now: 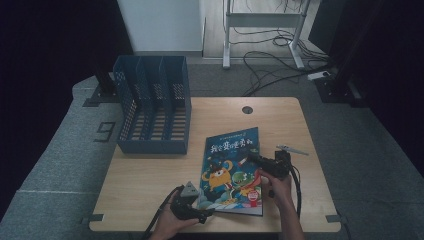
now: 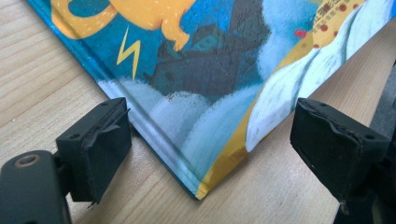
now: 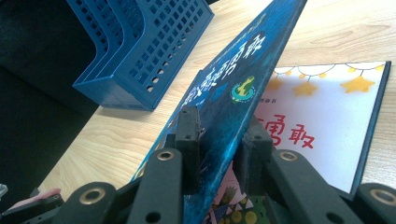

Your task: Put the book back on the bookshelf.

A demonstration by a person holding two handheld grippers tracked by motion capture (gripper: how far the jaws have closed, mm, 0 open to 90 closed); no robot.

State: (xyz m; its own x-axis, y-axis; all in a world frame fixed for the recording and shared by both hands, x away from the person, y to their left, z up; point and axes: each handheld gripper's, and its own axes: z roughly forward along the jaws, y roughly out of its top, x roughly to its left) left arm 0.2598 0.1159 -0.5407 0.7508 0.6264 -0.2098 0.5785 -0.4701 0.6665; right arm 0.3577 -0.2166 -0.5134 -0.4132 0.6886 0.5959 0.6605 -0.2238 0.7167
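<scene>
Nearest me, my left gripper (image 1: 200, 216) sits at the near left corner of the glossy blue picture book with the orange monster on its cover (image 1: 231, 170). Its jaws stand wide and released, one pad on either side of that corner (image 2: 201, 191), neither pressing on it. The corner points straight back between the pads, spine edge running up and left from there.

A little farther, my right gripper (image 1: 249, 157) is clenched on the book's front cover (image 3: 233, 93). The pads pinch the cover's free edge and hold it tilted up off the white first page (image 3: 322, 116).

So the right hand is on the cover and the left is only at the corner. I reckon the coming move turns on that hinge: the book's long axis runs near to far, the spine lies left, the cover swings leftward.

Writing: big Chinese characters across the cover, red characters on the page reading "勇敢".

Far left, the dark blue slotted plastic file rack (image 1: 152, 110) stands on the light wooden table (image 1: 145, 185).
</scene>
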